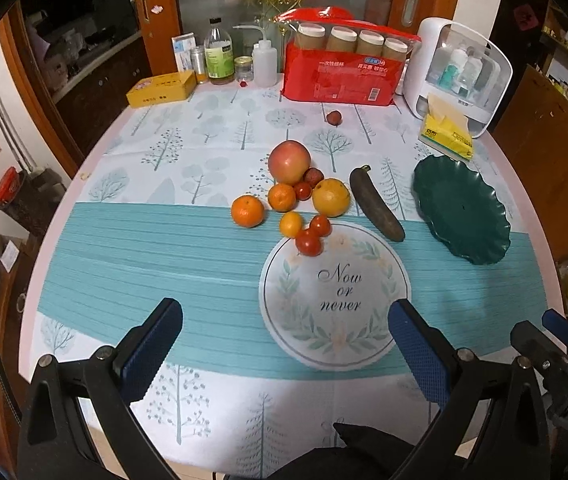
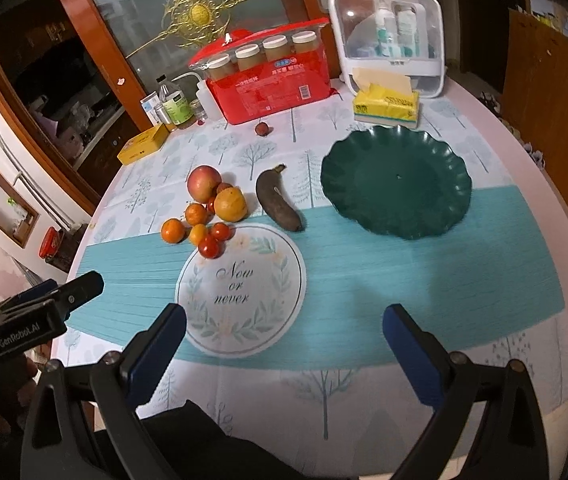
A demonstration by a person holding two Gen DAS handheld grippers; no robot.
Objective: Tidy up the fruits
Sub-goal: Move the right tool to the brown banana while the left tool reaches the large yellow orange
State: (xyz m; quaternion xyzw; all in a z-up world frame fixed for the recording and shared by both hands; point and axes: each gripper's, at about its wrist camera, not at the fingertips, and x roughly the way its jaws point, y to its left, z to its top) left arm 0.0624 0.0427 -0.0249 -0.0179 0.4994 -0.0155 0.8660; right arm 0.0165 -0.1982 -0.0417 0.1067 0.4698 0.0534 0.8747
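Both grippers, left gripper and right gripper, hang wide apart (empty).

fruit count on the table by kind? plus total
Apple: 1
Large orange: 1
Small mandarins: 2
Yellow-orange small fruit: 1
Red cherry tomatoes: 3
Small dark red fruits, one off by itself: 2
Blackened banana: 1
Total: 11, none yet on the green plate.
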